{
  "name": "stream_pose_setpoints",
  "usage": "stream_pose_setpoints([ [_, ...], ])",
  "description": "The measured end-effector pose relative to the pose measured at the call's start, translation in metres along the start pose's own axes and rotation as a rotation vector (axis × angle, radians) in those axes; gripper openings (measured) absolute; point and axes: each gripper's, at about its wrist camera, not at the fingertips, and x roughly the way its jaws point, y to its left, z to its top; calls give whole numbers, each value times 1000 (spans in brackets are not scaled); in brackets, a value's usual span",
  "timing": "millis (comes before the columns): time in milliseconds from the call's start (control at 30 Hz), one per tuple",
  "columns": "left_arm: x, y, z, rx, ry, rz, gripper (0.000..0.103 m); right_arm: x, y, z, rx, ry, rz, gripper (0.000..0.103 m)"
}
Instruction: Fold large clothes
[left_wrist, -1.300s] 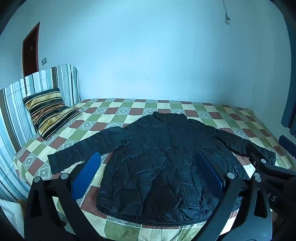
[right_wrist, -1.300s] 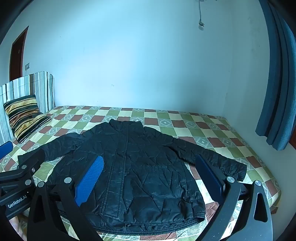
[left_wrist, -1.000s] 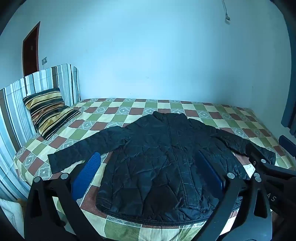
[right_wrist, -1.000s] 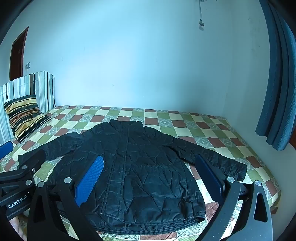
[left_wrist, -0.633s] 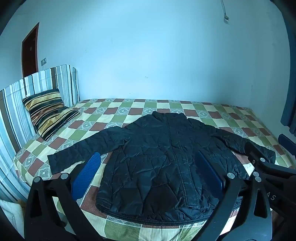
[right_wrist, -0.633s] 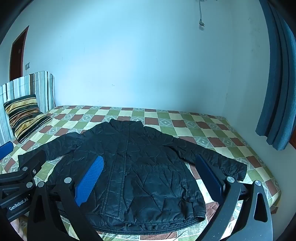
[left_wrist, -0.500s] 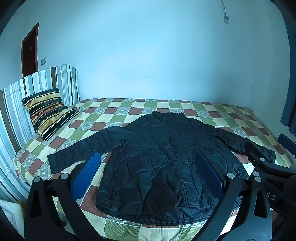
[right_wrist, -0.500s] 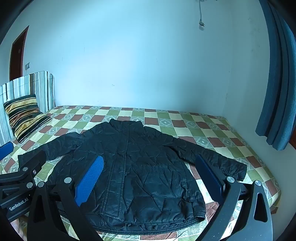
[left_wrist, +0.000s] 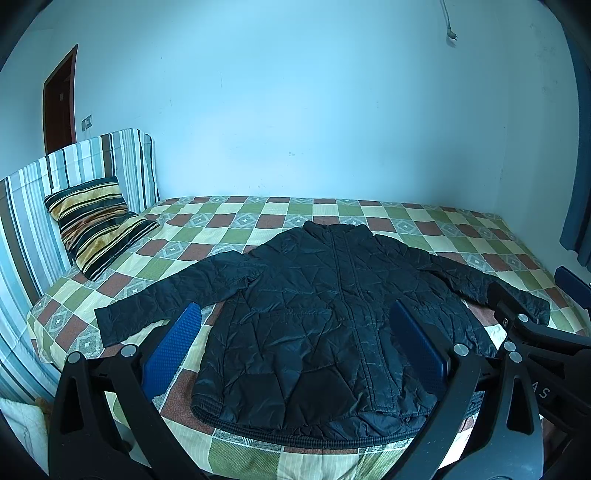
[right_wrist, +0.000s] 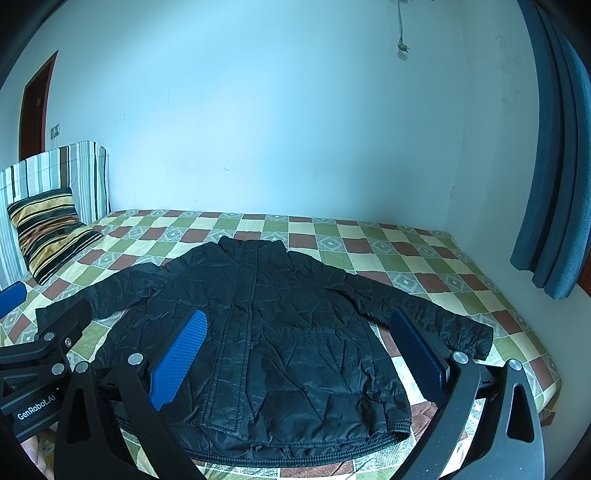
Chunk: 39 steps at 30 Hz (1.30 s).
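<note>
Two open, empty tongs — left (left_wrist: 293, 345), right (right_wrist: 299, 354) — before spread jacket (left_wrist: 332, 306); best pinched at each outer sleeve cuff.

A bed (left_wrist: 236, 236) covered with a green, cream and brown checked spread was seen against a pale blue wall (left_wrist: 295, 110). A striped pillow (left_wrist: 96, 218) was propped against the striped headboard (left_wrist: 33, 206) at its left end. A brown door (left_wrist: 59, 103) was visible beyond the headboard, and a blue curtain (right_wrist: 554, 166) hung at the right.
</note>
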Motion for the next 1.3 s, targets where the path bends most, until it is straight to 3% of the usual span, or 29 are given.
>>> stream_pose_setpoints([
  [1300, 1, 0, -2, 0, 9, -3, 101, 2, 0, 0, 0, 4, 1, 98],
])
